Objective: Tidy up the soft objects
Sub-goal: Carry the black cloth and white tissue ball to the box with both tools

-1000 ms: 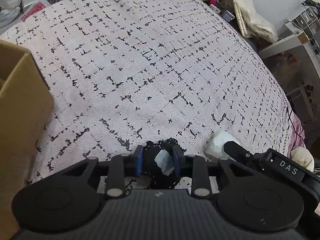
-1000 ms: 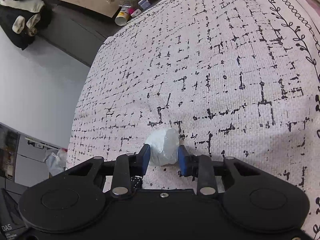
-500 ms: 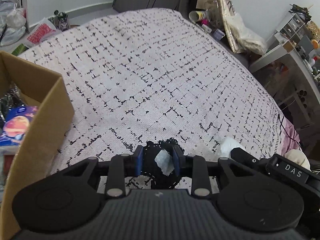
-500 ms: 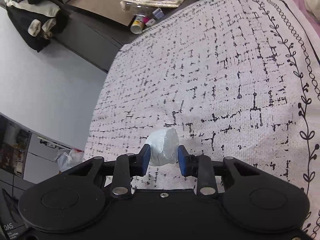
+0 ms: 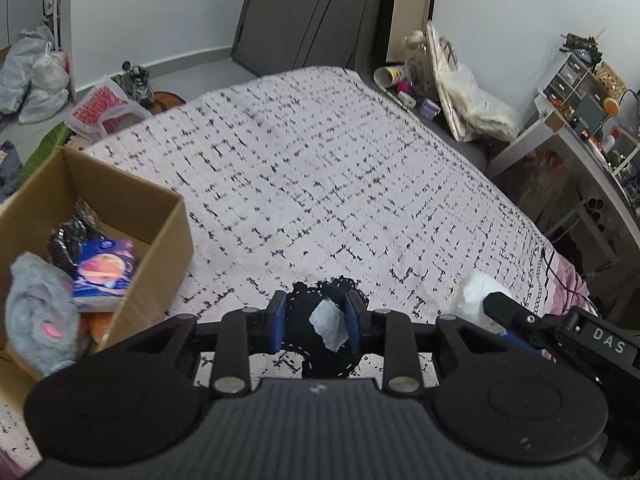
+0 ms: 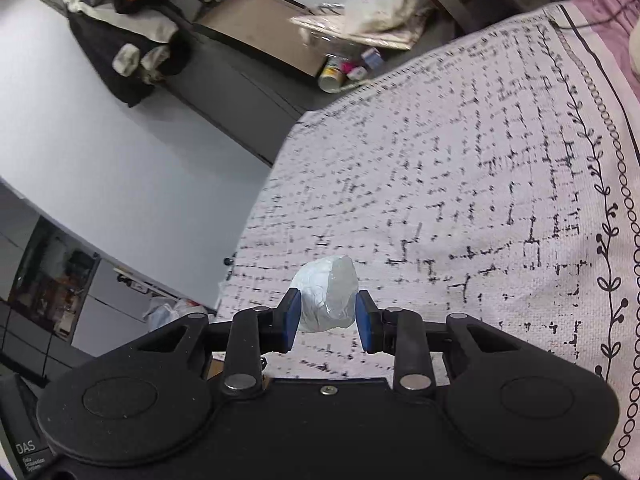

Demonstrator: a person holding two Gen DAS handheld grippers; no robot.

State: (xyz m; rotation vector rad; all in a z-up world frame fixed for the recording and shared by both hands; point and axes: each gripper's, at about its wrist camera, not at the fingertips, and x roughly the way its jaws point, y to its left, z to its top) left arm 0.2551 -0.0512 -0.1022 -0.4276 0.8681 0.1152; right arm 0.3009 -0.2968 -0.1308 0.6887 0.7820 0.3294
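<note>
L gripper (image 5: 316, 322) is clamped on a black lacy bundle (image 5: 304, 320) w/ a white tag; R gripper (image 6: 326, 316) pinches a white wrapped wad (image 6: 328, 300). I've got both clear above the bedspread (image 5: 320, 184). Risk as I see it: soft stuff squeezes thin and could slip from the pads if I swing fast. Cardboard box (image 5: 160, 240) sits to my left, already partly full w/ a grey plush (image 5: 36, 312) bulging near the rim, so a drop could bounce out. Bed's mid area is free; R edge is near.
</note>
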